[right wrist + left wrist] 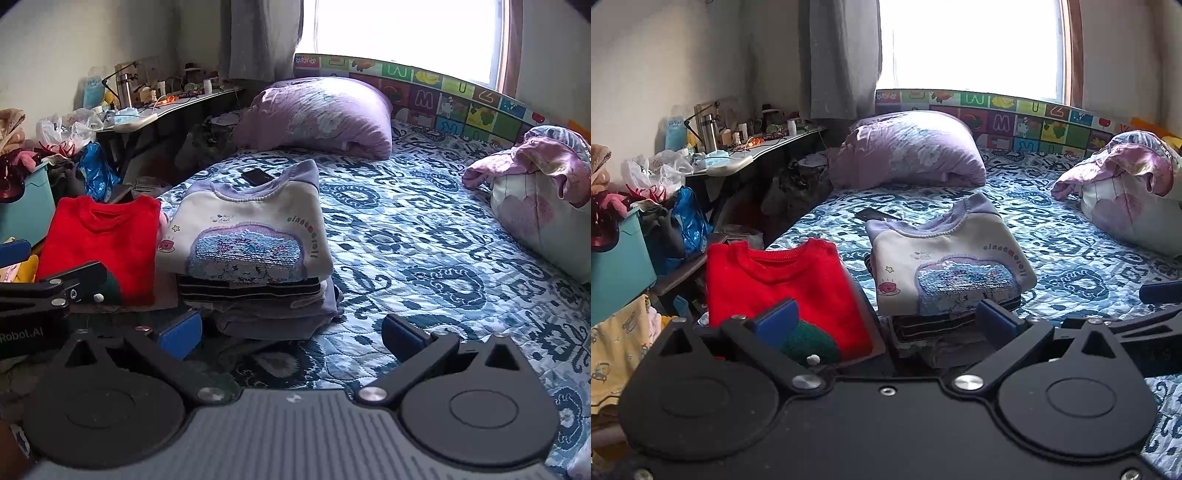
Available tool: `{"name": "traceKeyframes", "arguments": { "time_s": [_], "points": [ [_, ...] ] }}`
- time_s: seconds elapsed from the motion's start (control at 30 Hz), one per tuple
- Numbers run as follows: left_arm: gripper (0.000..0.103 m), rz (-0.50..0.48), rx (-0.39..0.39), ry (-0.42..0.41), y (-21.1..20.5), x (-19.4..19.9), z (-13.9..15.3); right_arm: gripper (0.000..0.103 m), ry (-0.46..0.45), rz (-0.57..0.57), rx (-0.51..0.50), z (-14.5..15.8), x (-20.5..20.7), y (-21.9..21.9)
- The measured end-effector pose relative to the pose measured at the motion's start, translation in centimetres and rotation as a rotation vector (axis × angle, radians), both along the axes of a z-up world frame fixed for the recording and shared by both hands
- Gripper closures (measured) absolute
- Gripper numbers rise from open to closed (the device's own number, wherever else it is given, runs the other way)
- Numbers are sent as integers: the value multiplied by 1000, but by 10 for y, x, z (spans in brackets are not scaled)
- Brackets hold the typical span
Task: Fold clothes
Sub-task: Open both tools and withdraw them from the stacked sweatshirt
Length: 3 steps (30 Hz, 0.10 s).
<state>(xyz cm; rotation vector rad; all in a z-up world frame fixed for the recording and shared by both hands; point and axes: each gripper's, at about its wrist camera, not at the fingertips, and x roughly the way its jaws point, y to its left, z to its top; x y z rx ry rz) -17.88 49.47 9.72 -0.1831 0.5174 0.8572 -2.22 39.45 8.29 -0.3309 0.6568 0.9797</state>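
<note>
The red sweater [775, 291] has its lower hem hidden behind the left gripper [886, 325] in the left wrist view. The garments under the white sweatshirt [251, 236] show only as folded edges, so their kinds cannot be told. A dark flat object [258, 176] behind the stack is partly covered. Small items on the cluttered surface [757, 151] by the bed's left edge are too small to identify

A bed with a blue patterned quilt [424, 236] fills the scene. A lilac pillow [317, 114] lies at its far end, a pink-and-white one [535, 192] far right. An alphabet play mat [443, 96] lines the wall under the bright window [399, 33]. A dark phone [257, 176] rests on the quilt. Far left stands a cluttered worktop [764, 147], with a teal bin [617, 266] nearer
</note>
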Motion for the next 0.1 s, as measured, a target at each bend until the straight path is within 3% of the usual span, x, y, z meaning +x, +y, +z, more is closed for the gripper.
{"name": "traceKeyframes", "arguments": {
  "time_s": [0.1],
  "points": [
    [0, -3, -2, -6, -1, -1, 1, 0, 0, 0, 3, 1, -1, -1]
  ]
}}
